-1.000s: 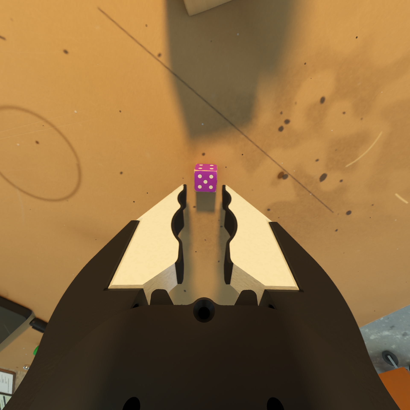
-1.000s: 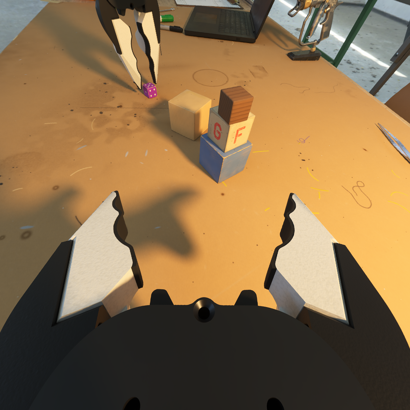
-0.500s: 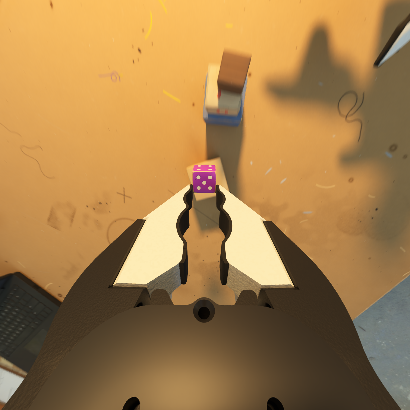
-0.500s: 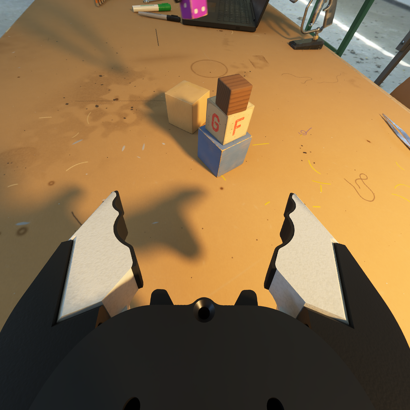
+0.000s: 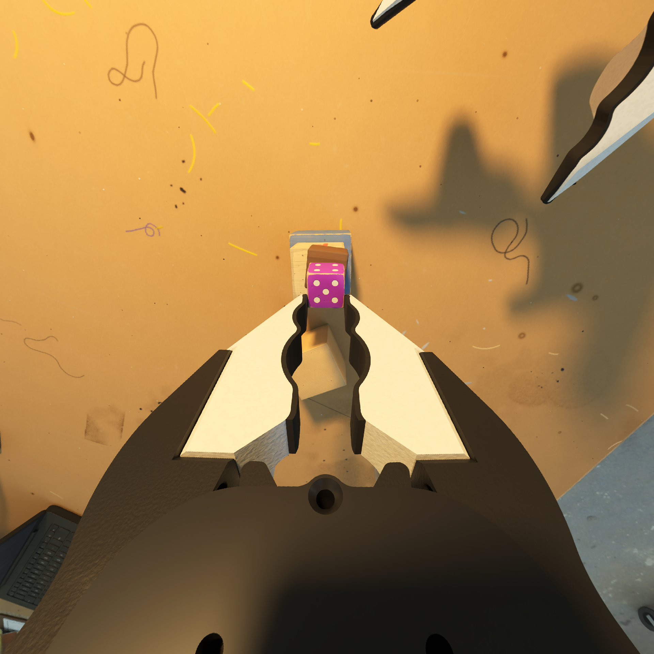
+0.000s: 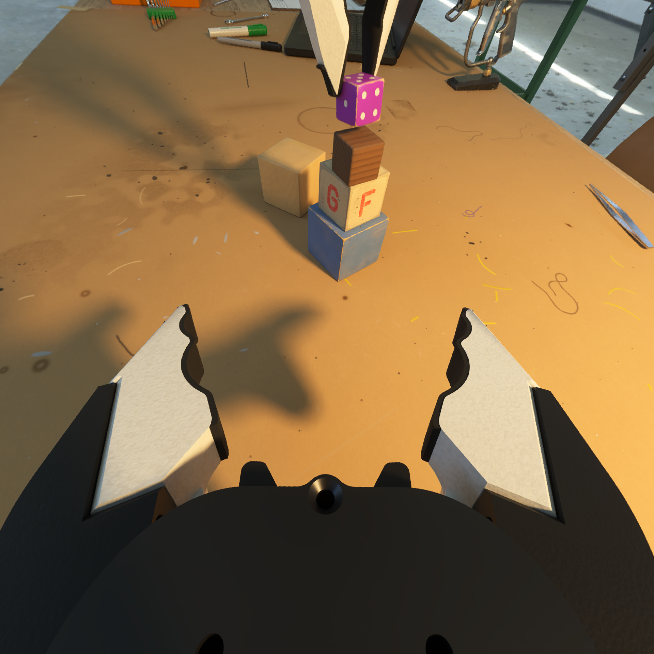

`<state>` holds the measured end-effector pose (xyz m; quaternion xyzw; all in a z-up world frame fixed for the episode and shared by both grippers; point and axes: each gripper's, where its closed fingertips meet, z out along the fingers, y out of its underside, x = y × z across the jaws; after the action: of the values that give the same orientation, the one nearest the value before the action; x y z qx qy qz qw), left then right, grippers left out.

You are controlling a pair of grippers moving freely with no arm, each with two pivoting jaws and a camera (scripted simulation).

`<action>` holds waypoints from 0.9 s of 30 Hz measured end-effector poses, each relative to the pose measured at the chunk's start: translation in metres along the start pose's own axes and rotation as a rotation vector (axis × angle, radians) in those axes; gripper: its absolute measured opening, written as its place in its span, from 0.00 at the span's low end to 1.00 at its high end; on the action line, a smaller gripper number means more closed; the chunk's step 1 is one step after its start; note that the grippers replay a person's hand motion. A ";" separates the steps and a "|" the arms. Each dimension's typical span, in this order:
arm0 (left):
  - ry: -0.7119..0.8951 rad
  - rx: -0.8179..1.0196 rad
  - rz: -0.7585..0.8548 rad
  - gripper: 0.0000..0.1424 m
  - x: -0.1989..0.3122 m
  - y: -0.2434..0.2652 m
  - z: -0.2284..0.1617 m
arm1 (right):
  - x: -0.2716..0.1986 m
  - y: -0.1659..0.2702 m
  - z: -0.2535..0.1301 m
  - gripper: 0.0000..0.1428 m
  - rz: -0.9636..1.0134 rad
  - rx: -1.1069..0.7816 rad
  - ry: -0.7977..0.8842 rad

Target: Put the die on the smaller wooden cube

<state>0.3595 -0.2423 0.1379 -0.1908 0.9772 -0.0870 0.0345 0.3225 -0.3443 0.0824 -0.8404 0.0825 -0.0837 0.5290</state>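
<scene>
My left gripper is shut on the purple die and holds it just above the small dark brown wooden cube. In the right wrist view the die hangs a little above that cube, which tops a lettered block on a blue block. A larger pale wooden cube stands on the table beside the stack; it also shows between my left fingers. My right gripper is open and empty, low over the table in front of the stack.
A laptop, two markers and small tools lie at the table's far end. A metal clamp stand stands at the far right. A metal blade lies near the right edge. The laptop also shows in the left wrist view.
My left gripper closed on the die, lifted it off the table and carried it over the block stack. My right gripper stayed open and nearly still.
</scene>
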 end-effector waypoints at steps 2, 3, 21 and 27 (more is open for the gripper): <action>0.002 -0.013 0.005 0.14 0.000 0.000 0.003 | -0.001 0.000 0.000 0.99 -0.002 0.000 -0.003; -0.002 -0.026 0.010 0.14 0.000 0.000 0.005 | -0.001 -0.001 0.000 0.99 -0.003 -0.001 -0.003; -0.003 -0.069 0.038 0.14 -0.002 -0.001 0.010 | -0.001 0.001 0.001 0.99 0.003 -0.005 -0.008; 0.009 -0.051 0.030 0.17 -0.001 -0.003 0.012 | -0.001 0.001 0.001 0.99 0.010 -0.001 -0.007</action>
<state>0.3628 -0.2466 0.1264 -0.1767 0.9819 -0.0622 0.0267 0.3217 -0.3435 0.0815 -0.8405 0.0848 -0.0779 0.5294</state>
